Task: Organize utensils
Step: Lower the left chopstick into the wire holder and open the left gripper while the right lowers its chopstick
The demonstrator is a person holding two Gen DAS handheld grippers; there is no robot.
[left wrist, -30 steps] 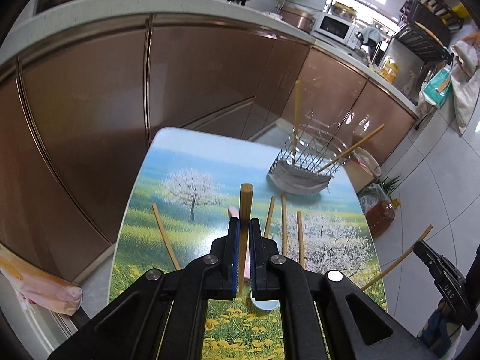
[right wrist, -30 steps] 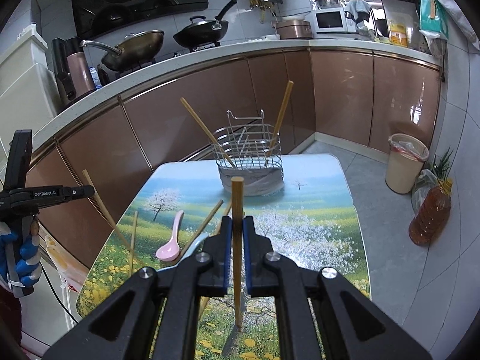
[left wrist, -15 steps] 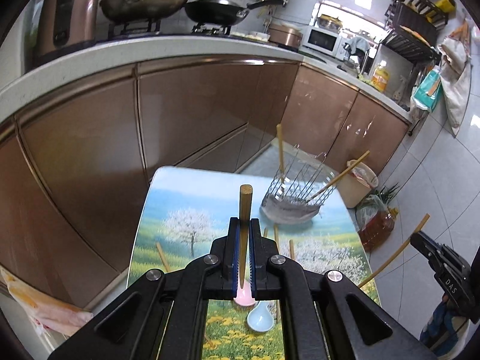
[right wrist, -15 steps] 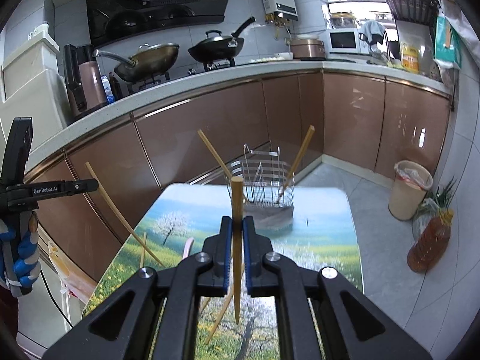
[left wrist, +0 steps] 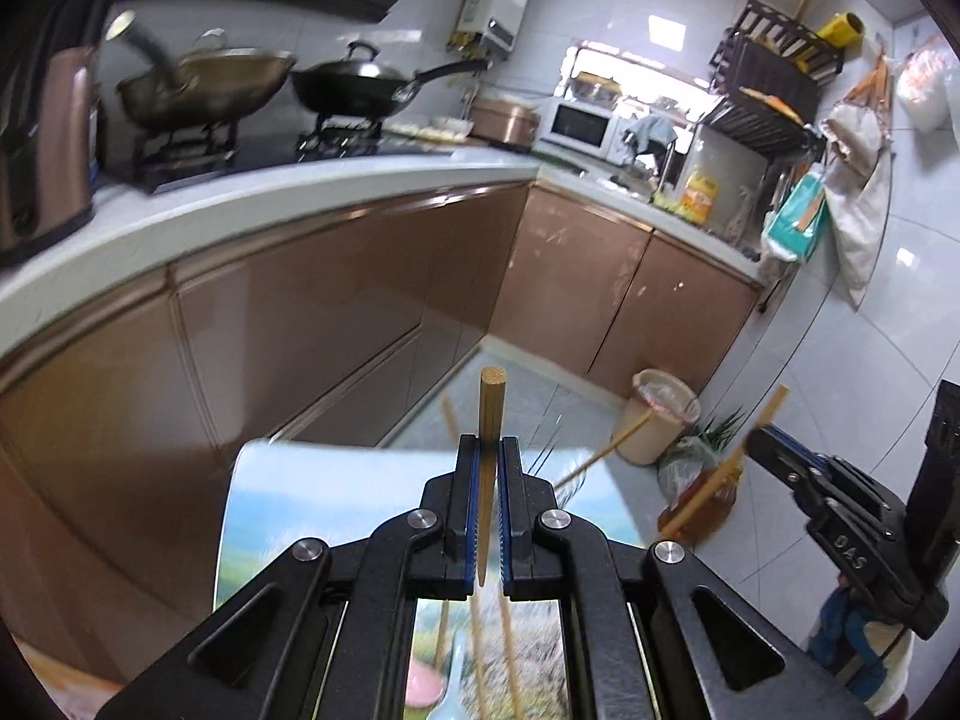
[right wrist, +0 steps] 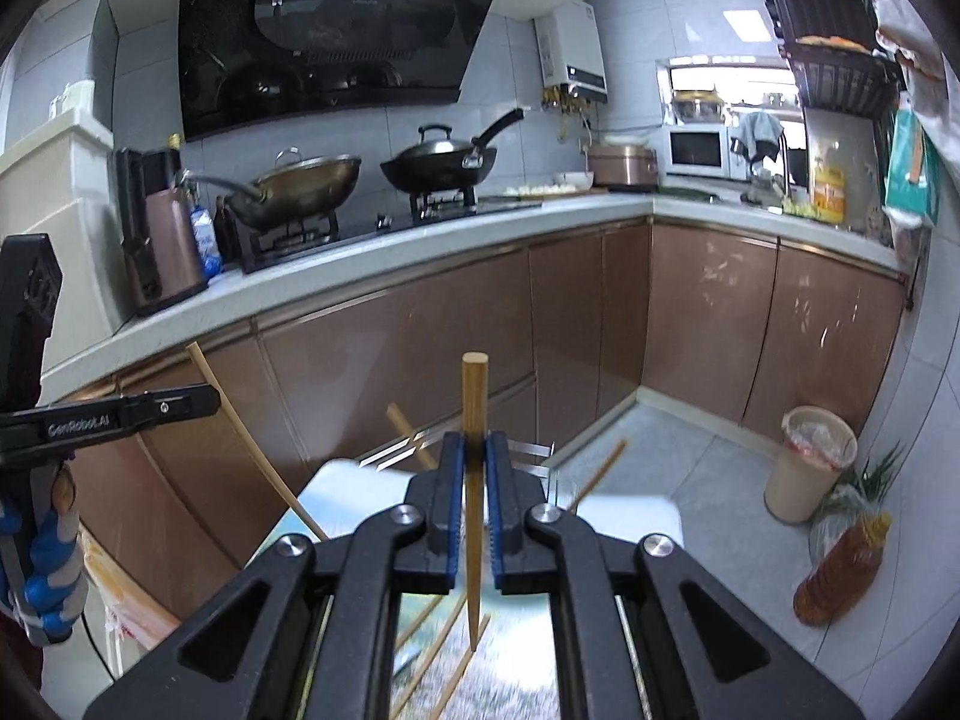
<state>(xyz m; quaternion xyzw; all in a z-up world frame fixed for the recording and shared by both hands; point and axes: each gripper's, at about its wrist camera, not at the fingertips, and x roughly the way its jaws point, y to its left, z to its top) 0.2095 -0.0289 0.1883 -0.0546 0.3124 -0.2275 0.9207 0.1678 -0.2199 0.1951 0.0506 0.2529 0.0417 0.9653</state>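
Gripping one wooden chopstick apiece, both claws are closed tight on their loads above the tabletop [left wrist: 264,516], whose printed landscape shows beneath them. The left claw [left wrist: 489,516] pinches its chopstick [left wrist: 491,402] between the blue pads, blunt end pointing up and away, thin tip hanging down behind the jaws. The right claw [right wrist: 474,516] clamps a second chopstick [right wrist: 474,396] the same way, blunt end up, pointed tip below the pads and clear of the surface.

Counted on the tabletop in the left wrist view: about three loose chopsticks [left wrist: 510,654], blurred, plus one pink spoon [left wrist: 423,687] and one pale blue spoon [left wrist: 450,690] near the bottom edge. The right wrist view shows roughly three loose sticks [right wrist: 432,654] as well; the blur keeps the count uncertain.

One wire rack [right wrist: 528,453] stands at the far end of the tabletop, mostly hidden behind the jaws, with two chopsticks leaning out of it [right wrist: 408,429] [right wrist: 600,474].
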